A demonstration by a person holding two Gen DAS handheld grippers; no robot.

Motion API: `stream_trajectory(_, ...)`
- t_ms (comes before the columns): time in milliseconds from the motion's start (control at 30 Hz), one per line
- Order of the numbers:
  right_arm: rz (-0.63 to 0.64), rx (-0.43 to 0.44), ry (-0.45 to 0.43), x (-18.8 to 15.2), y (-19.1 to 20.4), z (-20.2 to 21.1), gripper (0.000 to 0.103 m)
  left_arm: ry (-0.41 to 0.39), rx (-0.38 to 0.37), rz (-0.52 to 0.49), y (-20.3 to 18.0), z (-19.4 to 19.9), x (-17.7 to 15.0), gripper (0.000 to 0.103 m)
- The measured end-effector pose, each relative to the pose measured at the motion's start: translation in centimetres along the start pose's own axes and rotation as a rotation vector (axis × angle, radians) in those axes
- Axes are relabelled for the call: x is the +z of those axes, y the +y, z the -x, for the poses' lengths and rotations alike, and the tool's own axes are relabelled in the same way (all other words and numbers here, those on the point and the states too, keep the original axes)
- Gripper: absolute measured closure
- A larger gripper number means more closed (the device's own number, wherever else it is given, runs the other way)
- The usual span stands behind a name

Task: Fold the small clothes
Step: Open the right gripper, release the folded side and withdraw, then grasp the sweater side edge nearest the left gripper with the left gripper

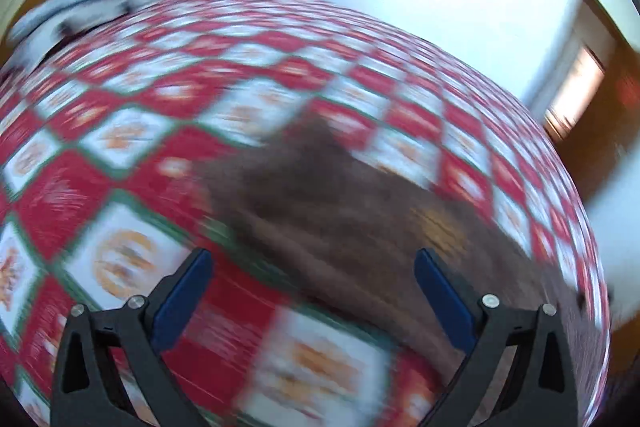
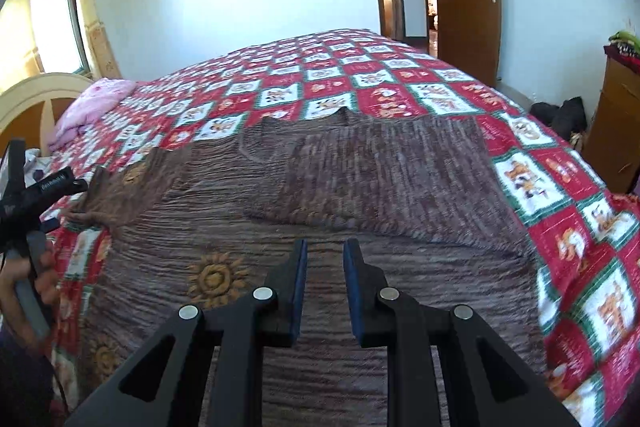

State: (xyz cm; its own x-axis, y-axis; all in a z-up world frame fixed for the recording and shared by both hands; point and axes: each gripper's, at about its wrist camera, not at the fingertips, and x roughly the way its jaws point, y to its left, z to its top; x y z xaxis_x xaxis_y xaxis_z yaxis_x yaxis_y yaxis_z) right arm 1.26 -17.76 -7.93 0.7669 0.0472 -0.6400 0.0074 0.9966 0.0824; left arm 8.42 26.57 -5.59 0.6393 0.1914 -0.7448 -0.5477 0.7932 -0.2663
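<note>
Both hand-held grippers empty: left [image 1: 312, 263] wide, right [image 2: 325, 253] narrowly apart above brown garment [image 2: 320, 187].

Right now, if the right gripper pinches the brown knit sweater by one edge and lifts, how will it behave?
The brown knit sweater will probably be floppy: it lies flat with soft wrinkles and one part already folded over. It will likely drape and drag on the patchwork bedspread rather than slide, since the ribbed knit looks grippy. The right gripper is only narrowly open.

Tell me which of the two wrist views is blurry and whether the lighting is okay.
Left wrist view: heavy motion blur smears the quilt and the brown garment; only the left gripper is sharp, and the wall is overexposed. Right wrist view: sharp, bright daylight, garment and right gripper clear, strong fisheye curvature.
</note>
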Motion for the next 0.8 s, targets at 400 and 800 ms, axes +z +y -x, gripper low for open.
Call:
stream_trajectory(400,-0.054,-0.013,0.037,-0.6,-1.2,-0.3,0.083,0.091,-0.084,0.182,4.8,-6.5,3.4,0.048)
stream_trajectory(800,-0.166,-0.010,0.069,-0.9,-3.5,-0.8,0.083,0.002,-0.214,0.125,2.0,-3.9,4.4,0.093)
